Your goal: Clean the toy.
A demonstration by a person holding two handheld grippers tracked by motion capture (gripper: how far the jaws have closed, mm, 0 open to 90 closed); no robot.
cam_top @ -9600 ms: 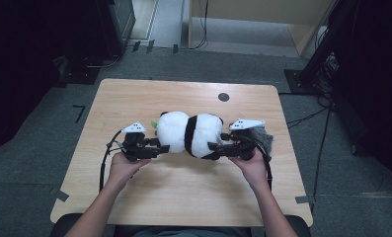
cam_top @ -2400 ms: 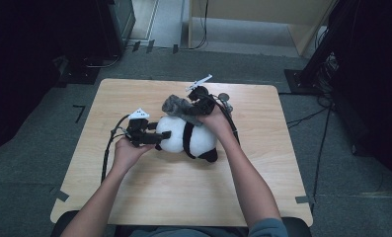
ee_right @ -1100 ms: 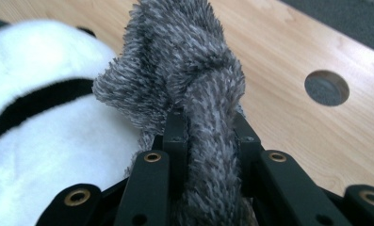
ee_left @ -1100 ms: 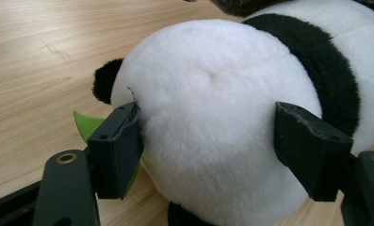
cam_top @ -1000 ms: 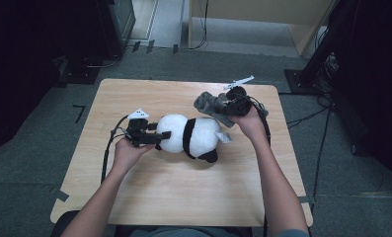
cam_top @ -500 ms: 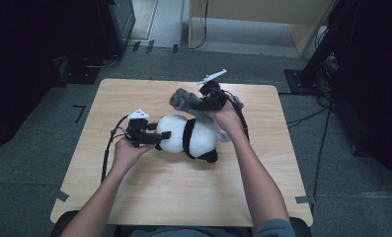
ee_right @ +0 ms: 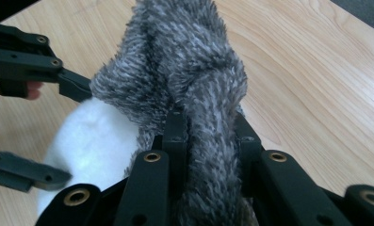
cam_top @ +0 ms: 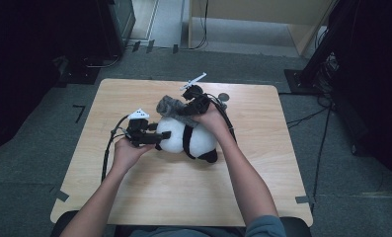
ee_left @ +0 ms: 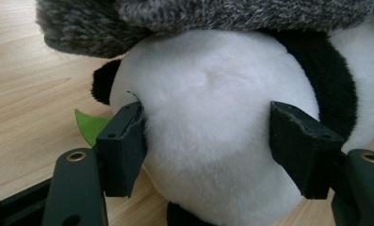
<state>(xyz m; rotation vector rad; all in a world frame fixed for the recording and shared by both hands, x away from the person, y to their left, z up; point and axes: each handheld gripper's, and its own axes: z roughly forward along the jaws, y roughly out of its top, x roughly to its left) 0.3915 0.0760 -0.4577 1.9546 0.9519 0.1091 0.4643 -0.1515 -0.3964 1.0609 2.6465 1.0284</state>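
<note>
The right gripper (ee_right: 206,127) has its jaws clamped on a fuzzy grey knitted piece (ee_right: 184,70), apparently a small hat or sock, whose free end hangs forward past the jaw tips and drapes over the top of the plush panda (cam_top: 186,138). The left gripper (ee_left: 213,146) straddles the panda's white head end; its jaws have just been closing and their pads (ee_left: 126,141) now dent the fur on both sides, so it grips the toy.

Taking the panda as landmark: it lies on its side on the wooden surface (cam_top: 282,163), long axis running left to right across the person's front, head toward the left gripper (cam_top: 146,134) and black legs toward the person's right. The grey piece (cam_top: 171,106) sits just above and behind its head, touching the fur. The right gripper (cam_top: 196,102) is above the panda's middle and is the nearer to that piece.

By my reading, the coming move is to draw the grey piece down over the head, along the panda's long axis, while the left holds it steady
</note>
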